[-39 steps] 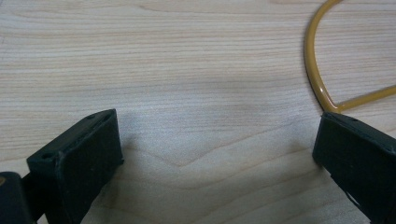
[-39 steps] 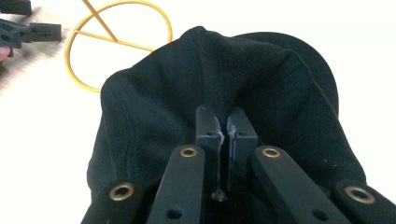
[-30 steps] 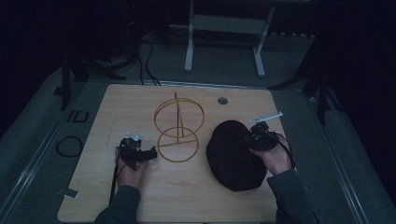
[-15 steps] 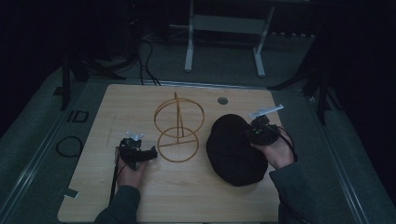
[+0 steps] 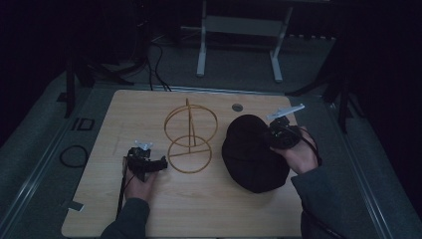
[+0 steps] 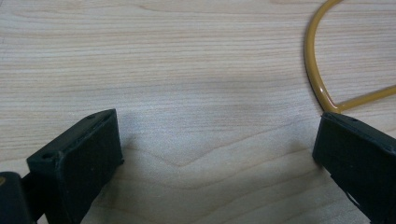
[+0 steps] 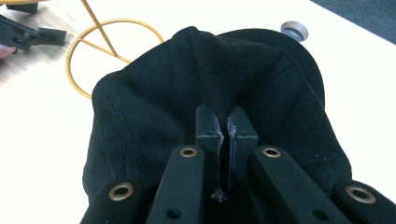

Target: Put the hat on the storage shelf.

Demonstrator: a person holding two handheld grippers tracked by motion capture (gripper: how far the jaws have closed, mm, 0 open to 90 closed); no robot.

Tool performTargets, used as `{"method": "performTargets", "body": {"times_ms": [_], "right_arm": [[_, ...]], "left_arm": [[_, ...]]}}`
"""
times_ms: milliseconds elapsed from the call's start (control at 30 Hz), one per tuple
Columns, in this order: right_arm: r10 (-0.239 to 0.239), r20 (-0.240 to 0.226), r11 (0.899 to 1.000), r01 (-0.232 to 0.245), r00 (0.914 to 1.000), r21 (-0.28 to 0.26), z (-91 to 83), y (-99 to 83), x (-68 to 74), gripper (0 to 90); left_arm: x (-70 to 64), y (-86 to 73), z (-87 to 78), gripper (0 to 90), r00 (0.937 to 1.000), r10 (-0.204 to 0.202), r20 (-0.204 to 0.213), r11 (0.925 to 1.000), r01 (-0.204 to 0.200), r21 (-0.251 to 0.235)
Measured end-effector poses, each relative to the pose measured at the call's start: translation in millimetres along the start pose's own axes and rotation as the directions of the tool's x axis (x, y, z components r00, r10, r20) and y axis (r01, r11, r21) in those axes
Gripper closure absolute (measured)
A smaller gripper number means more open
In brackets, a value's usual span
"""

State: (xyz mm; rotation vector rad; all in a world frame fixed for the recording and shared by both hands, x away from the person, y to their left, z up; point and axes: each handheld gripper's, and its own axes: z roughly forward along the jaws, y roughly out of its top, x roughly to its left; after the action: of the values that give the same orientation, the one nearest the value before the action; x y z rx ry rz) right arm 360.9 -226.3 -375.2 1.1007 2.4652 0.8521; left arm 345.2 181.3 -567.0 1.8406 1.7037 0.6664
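Pale wooden tabletop (image 5: 99,199) was shown, where a black fabric cap (image 5: 251,154) was pinched by the right gripper (image 7: 226,128), apparently for lifting onto the gold wire stand (image 5: 190,137), while the left gripper (image 5: 161,163) was held spread.

Right claw (image 7: 226,122) pinching black hat (image 7: 154,112)

Counts: 1 black cap (image 5: 253,154), 1 gold wire stand (image 5: 190,137), 2 grippers – left (image 5: 149,162), right (image 5: 279,135), 1 round grommet (image 5: 237,107) in surface (image 5: 199,209).
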Motion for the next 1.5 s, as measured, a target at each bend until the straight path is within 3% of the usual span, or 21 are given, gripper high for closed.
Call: {"method": "performTargets", "body": {"times_ms": [133,767,1033,1500], "right_arm": [[-0.031,0.007,1.0,0.031,0.9995,0.005,-3.4,6.1,1.0,86.1],[-0.089,0.034,0.996,0.09,0.9955,-0.027,-23.5,23.7,-3.5,86.0],[-0.09,-0.008,0.994,0.089,0.9959,-0.065,-34.0,28.8,-7.1,86.1],[-0.116,-0.015,0.987,0.114,0.9931,-0.11,-51.8,41.7,-4.7,86.2]], "left_arm": [[0.0,0.0,0.0,0.7,1.0,0.0,0.0,1.0,0.0,0.0],[-0.1,0.1,0.0,0.7,1.0,-0.002,0.0,1.0,0.002,0.0],[0.0,0.1,0.1,0.7,1.0,-0.001,0.0,1.0,0.001,-0.001],[0.0,0.1,0.1,0.7,1.0,0.0,0.0,1.0,0.0,0.0]]}}
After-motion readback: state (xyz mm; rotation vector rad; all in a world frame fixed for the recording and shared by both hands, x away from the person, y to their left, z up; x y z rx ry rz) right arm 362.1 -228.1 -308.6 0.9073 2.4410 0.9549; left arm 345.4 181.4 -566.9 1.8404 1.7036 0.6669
